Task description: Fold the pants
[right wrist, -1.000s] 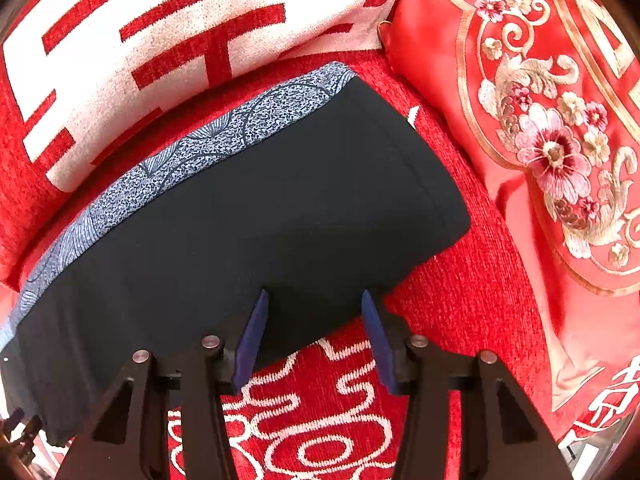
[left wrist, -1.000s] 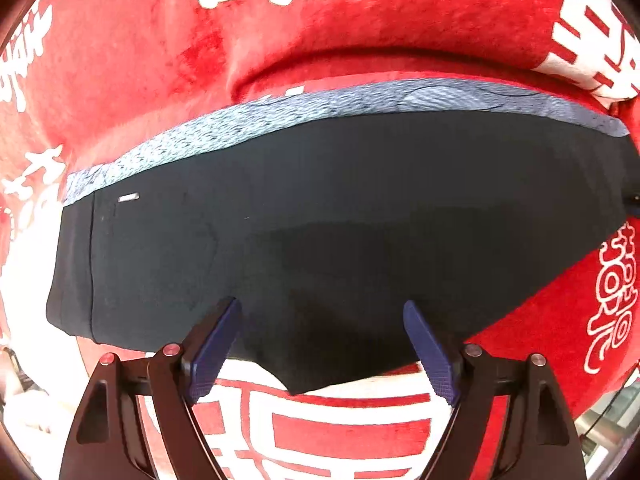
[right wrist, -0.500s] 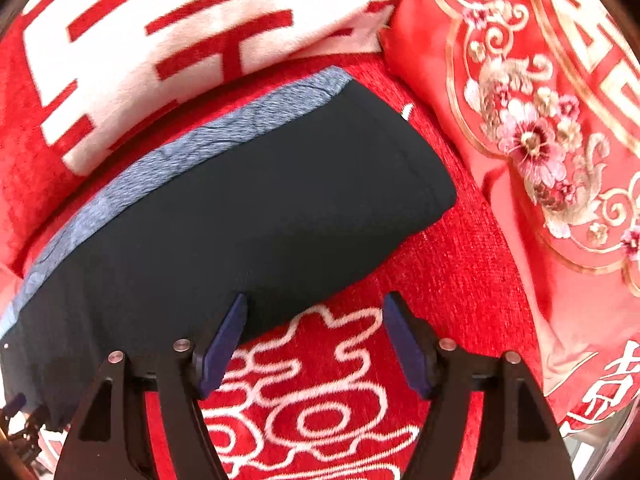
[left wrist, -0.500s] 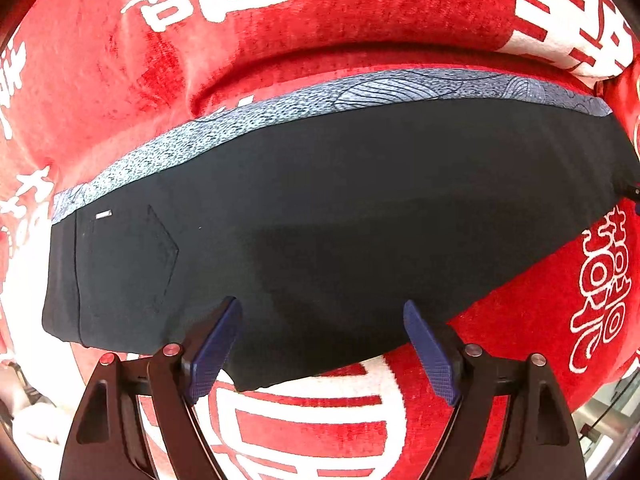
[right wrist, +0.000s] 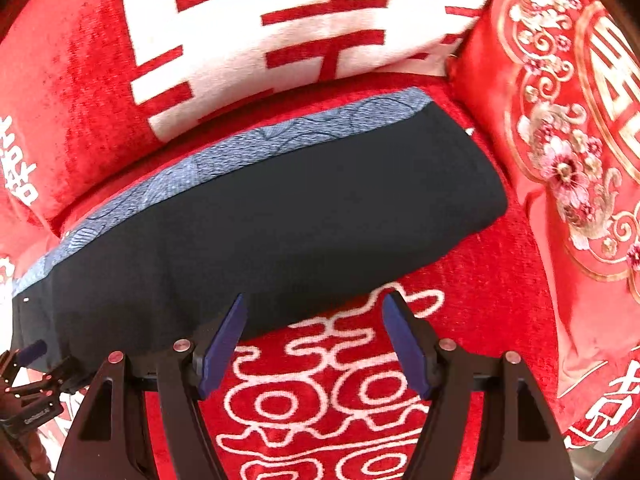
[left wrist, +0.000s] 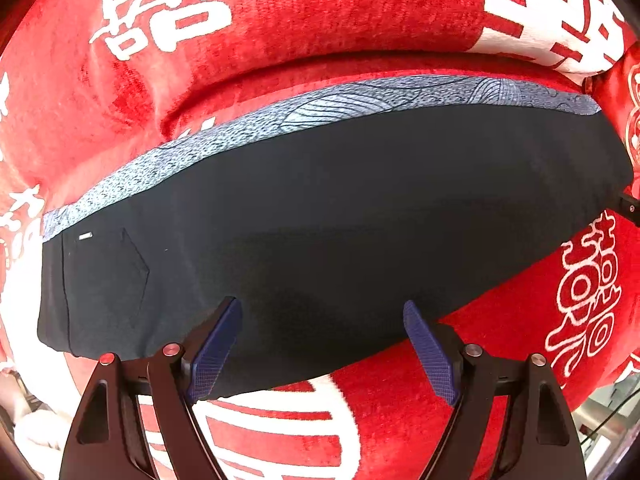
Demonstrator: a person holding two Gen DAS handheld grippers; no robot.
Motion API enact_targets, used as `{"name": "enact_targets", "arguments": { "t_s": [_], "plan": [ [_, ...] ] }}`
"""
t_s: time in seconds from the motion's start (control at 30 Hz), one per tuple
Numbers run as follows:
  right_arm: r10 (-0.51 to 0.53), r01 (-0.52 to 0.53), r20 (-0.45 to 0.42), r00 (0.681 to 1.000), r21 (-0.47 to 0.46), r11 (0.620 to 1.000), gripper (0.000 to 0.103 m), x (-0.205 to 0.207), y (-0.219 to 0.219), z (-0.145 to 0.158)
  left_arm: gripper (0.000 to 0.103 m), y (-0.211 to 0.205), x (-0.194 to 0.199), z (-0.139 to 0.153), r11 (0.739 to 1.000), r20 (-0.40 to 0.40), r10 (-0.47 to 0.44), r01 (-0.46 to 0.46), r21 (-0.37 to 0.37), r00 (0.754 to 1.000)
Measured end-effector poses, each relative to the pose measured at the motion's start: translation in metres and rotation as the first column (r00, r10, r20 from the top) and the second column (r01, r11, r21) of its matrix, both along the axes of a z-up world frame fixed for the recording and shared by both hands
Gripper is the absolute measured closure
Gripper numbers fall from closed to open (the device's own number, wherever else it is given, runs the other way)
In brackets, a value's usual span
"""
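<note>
The dark navy pants (left wrist: pixel 340 216) lie flat, folded lengthwise into one long band on a red sofa seat, with a blue-grey patterned strip (left wrist: pixel 320 112) along the far edge. A back pocket and waistband show at the left end. My left gripper (left wrist: pixel 322 324) is open and empty, hovering over the near edge of the pants. In the right wrist view the pants (right wrist: pixel 280 220) end at the right in a rounded edge. My right gripper (right wrist: pixel 314 316) is open and empty, just off the near edge. The left gripper (right wrist: pixel 32 376) shows at the lower left there.
Red sofa back cushions with white characters (left wrist: pixel 280 12) rise behind the pants. An embroidered red pillow (right wrist: pixel 572 168) stands right of the pants. The red seat with white pattern (right wrist: pixel 328 392) lies in front. The seat's front edge drops off at the lower right (left wrist: pixel 600 412).
Both grippers have drawn back toward the near edge. The right gripper opened wider and came off the pants. The near point of fabric under the left gripper now lies flat.
</note>
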State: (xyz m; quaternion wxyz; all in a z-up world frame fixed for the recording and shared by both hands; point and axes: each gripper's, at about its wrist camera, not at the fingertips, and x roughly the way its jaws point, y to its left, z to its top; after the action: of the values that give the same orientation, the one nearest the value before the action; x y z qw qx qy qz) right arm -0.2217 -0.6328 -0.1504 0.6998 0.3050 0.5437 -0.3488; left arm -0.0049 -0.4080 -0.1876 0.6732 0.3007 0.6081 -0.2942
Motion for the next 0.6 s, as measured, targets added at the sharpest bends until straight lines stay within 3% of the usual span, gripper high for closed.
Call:
{"name": "enact_targets", "arguments": {
  "t_s": [0.6],
  "plan": [
    [0.072, -0.072, 0.025, 0.997, -0.001, 0.997, 0.029, 0.020, -0.010, -0.008, 0.019, -0.031, -0.004, -0.010, 1.000, 0.030, -0.030, 0.029, 0.012, 0.999]
  ]
}}
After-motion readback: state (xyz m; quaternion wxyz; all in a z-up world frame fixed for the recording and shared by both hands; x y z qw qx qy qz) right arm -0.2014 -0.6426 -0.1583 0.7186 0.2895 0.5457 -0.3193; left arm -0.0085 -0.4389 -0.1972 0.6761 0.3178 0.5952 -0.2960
